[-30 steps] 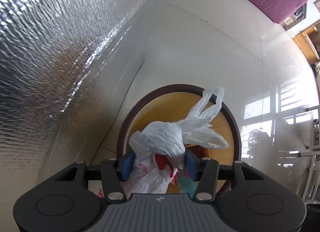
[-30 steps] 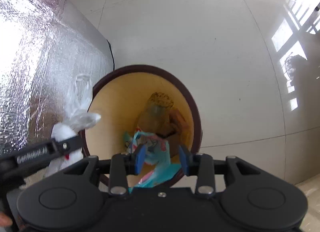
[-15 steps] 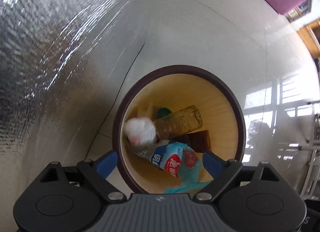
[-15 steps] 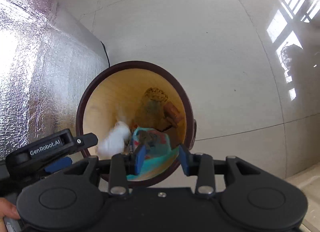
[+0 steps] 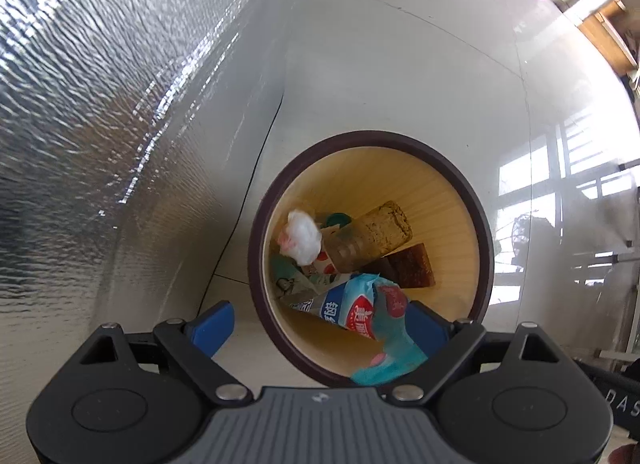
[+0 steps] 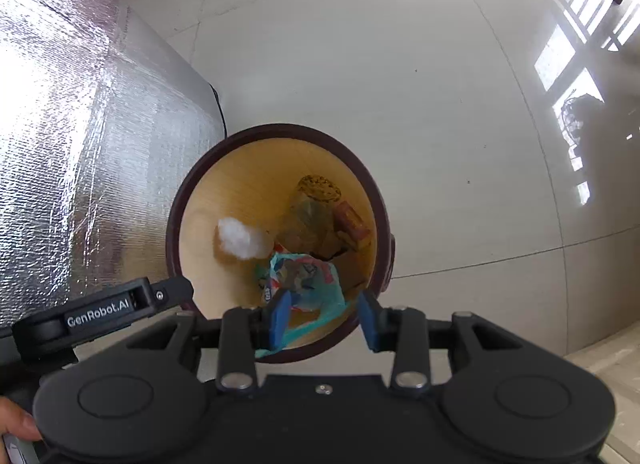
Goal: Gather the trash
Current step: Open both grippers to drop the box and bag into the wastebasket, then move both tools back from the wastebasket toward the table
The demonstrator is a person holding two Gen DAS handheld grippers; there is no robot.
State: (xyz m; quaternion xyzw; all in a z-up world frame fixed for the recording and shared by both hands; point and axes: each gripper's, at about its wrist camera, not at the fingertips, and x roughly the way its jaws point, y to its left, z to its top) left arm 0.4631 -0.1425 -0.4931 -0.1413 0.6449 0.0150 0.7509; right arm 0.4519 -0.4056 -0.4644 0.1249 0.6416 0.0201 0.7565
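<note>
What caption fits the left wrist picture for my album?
Open left tongs hover over the round bin, where a white bag ball, bottle and teal wrapper lie.

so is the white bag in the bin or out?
In. The white bag lies inside the bin beside a bottle; the left hand-held gripper is open and empty.

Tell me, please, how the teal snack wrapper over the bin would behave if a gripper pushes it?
The teal snack wrapper looks crumpled and thin, so probably floppy and light. It hangs beside the right gripper, whose jaws stand apart, over the bin, so a push likely drops it inside.
</note>
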